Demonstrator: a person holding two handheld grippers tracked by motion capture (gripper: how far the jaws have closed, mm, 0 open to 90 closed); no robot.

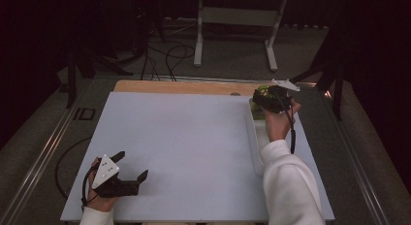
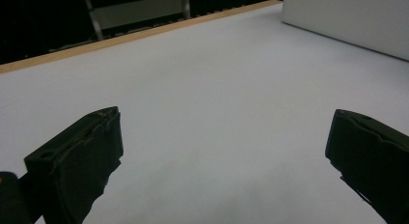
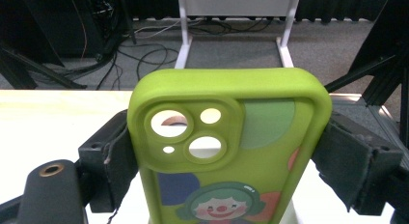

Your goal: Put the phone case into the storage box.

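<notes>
The right gripper (image 3: 226,161) is closed on a green phone case (image 3: 229,151), jaws pressing its two long sides, holding it upright over the white tray (image 1: 254,142) at the far right of the surface (image 1: 184,147). The step in hand looks like carrying the case out of the tray — best lifted straight up until it clears the tray wall, grip kept square so the soft rubbery case does not twist. The left gripper (image 1: 127,172) rests wide open and empty at the near left. Between them lies broad bare room; the far wooden edge (image 1: 184,87) and right rim sit close.
</notes>
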